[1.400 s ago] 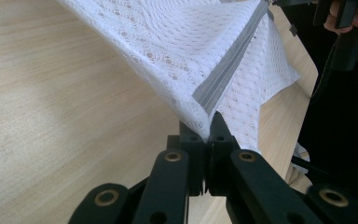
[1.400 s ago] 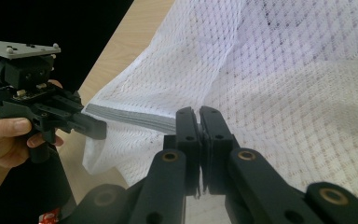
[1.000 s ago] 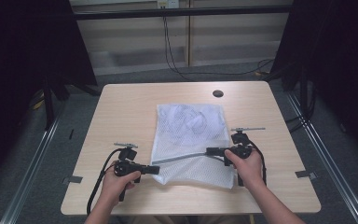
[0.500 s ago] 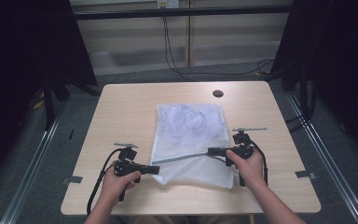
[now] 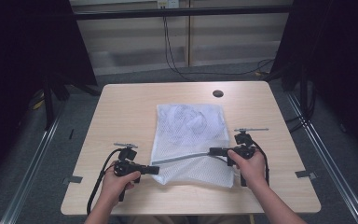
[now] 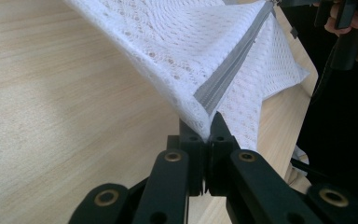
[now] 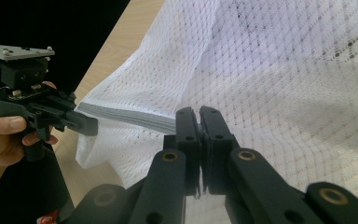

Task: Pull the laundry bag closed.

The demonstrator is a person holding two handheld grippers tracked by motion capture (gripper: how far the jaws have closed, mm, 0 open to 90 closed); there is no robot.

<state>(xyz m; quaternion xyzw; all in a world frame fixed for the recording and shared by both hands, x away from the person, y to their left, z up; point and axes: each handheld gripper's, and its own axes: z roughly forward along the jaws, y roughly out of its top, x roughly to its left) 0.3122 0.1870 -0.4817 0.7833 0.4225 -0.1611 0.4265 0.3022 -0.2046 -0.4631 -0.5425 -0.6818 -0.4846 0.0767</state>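
Lab: black curtains [image 5: 23,56], floor rails [image 5: 28,177], lone test table [image 5: 121,107]

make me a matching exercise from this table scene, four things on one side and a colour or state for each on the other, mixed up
Things:
1. mesh bag
2. zip
3. left tongs
4. table

Colour or state:
A. grey, stretched between both tongs
B. light wood, bearing the bag
C. white, lying flat with dark items inside
D. black, shut on the bag's zip end

Pairs: 1-C, 2-A, 3-D, 4-B
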